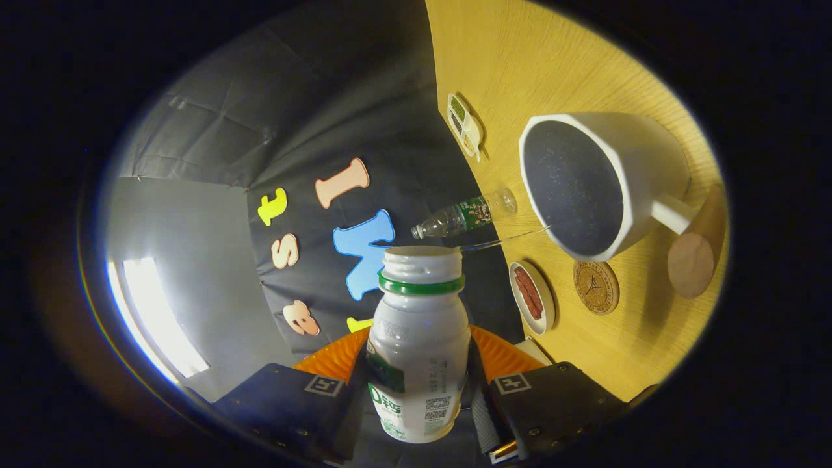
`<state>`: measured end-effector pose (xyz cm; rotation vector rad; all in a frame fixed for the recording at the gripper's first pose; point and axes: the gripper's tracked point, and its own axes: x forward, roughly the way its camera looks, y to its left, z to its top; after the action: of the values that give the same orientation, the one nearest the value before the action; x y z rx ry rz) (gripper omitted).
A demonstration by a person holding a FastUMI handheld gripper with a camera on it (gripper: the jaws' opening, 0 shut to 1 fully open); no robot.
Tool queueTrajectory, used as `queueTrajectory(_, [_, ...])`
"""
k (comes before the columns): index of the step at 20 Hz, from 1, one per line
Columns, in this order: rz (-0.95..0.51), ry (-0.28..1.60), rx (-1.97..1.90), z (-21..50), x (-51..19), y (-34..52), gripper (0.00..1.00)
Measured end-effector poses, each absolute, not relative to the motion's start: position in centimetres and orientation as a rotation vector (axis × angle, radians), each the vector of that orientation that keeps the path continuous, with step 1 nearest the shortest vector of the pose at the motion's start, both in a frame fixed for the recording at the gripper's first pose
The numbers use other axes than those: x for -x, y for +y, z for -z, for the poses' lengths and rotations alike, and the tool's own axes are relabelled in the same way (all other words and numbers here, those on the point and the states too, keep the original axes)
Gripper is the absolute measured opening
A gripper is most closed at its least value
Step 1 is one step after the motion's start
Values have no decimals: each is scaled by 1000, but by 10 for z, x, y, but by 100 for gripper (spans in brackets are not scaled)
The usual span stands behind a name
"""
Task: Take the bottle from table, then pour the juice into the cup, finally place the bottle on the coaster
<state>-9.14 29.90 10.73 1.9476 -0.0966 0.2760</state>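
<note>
My gripper (419, 396) is shut on a white juice bottle (422, 338) with a green neck ring and no cap. The bottle is tipped on its side, so the wooden table (520, 58) stands like a wall beyond it. A thin stream (507, 238) runs from the bottle's mouth to the rim of a white cup (640, 162) with a dark inside and a handle. The cup stands just beyond the bottle's mouth. A round cork coaster (596, 287) lies on the table right beside the cup.
A small white dish (532, 298) with red food sits next to the coaster. A clear plastic bottle (465, 218) with a green label and a two-part dish (465, 123) stand further back. A round wooden block (692, 263) rests by the cup's handle.
</note>
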Motion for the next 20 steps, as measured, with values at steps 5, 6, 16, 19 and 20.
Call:
queueTrajectory(5, [-266,-104,-1971,-106,92,296,69])
queueTrajectory(6, [-265,-104,-1980,-106,93,296,69])
queueTrajectory(16, [-208,-104,-2069,-100,91,291,69])
queueTrajectory(19, [-188,-115,-2096,-98,87,287,69])
queueTrajectory(20, [-183,-118,-2101,-99,87,285,69])
